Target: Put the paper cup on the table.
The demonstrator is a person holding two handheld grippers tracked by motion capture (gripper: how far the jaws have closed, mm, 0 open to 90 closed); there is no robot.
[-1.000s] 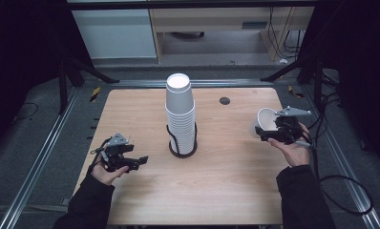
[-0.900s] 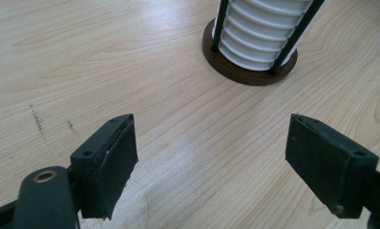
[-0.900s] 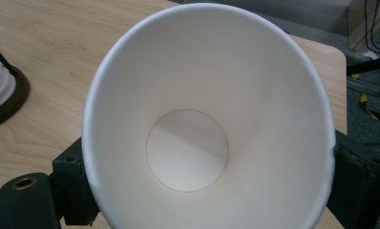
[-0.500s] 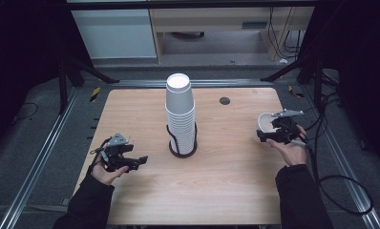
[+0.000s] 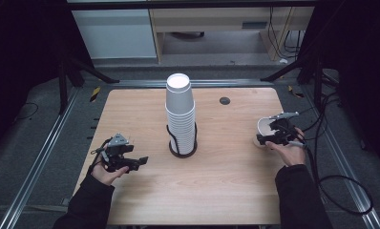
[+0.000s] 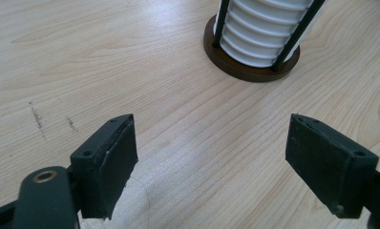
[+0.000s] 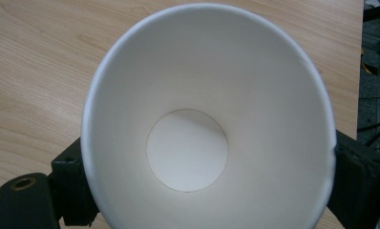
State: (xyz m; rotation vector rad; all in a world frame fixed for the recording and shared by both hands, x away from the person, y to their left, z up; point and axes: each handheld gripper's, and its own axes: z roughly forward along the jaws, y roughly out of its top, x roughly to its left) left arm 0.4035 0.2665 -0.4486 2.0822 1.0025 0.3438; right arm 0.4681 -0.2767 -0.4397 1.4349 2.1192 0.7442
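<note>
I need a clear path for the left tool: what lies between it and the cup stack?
Nothing: bare wood table runs from the left tool to the cup stack, as the high view and the left gripper view show.

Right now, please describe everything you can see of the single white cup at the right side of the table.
The single white cup looks like thin paper, plain, with a rolled rim and a flat round bottom, and it is empty. It stands mouth up near the table's right edge, apart from the cup stack. The right gripper has its two black jaws against opposite sides of the cup's wall. Whether its base rests on the wood cannot be told.
</note>
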